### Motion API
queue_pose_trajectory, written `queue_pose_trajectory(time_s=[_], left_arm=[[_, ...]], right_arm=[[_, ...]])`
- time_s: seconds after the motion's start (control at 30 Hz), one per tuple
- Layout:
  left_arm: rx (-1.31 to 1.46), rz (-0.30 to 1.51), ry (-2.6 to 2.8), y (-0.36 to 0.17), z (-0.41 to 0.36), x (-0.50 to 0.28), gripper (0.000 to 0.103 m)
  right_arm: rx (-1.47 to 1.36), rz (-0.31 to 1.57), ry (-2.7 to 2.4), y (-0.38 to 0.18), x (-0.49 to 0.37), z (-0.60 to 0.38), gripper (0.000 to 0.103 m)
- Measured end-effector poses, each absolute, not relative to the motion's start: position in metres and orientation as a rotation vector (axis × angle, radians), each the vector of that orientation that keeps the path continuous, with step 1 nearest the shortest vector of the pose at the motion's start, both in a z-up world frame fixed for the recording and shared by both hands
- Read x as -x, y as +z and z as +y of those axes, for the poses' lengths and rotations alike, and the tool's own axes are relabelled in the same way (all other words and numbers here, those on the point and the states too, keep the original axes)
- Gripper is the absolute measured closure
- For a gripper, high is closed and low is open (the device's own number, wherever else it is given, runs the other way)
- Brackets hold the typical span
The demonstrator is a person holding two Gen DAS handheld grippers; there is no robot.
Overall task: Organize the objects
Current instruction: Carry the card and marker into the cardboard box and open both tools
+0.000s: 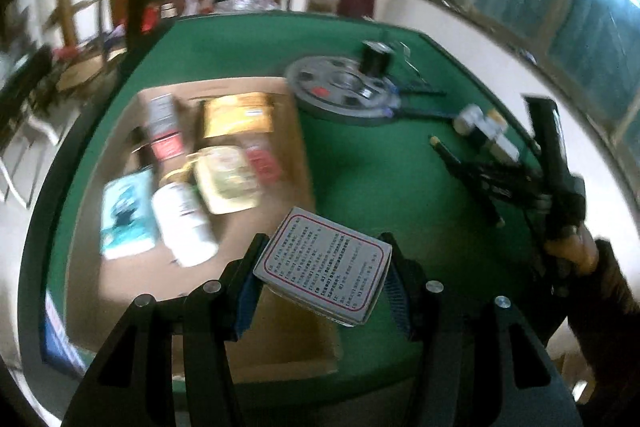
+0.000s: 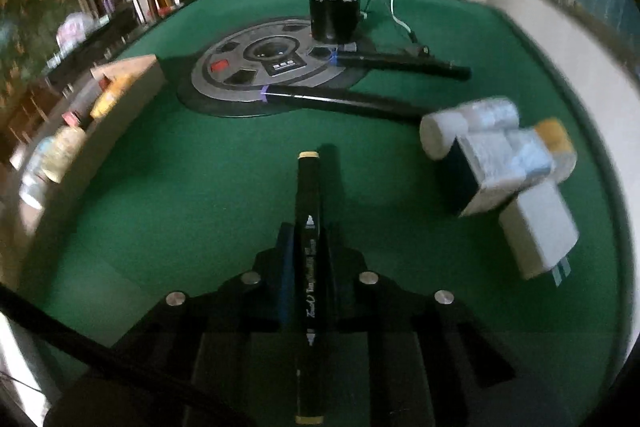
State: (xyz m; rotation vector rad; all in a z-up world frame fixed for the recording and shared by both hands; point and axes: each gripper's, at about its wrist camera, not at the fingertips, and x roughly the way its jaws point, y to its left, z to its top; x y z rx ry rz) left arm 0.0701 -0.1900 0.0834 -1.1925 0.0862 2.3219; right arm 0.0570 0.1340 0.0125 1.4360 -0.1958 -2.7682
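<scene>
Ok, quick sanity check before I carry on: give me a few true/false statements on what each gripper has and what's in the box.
1. The left gripper holds a small printed box. True.
2. The right gripper is empty. False: it is shut on a black marker.
3. The cardboard box already contains several items, among them a white bottle. True.
4. The marker lies across the right gripper's fingers. False: it runs lengthwise between them, pointing forward.
5. The table has a red cover. False: it is green.
</scene>
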Motion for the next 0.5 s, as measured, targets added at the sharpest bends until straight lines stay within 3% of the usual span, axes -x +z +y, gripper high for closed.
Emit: queue_pose_trajectory(time_s=[0.2, 0.5], left_arm=[[1.213, -0.064, 2.434, 0.082, -0.25, -0.057, 0.055], [1.307, -0.084, 2.537, 0.056, -0.291, -0.043, 0.054]], right_arm=[[-1.269, -0.458, -2.661, 0.043, -0.078, 0.126, 0.091], [-1.072, -0.498, -2.484, 0.1, -0.072, 0.063, 0.091]])
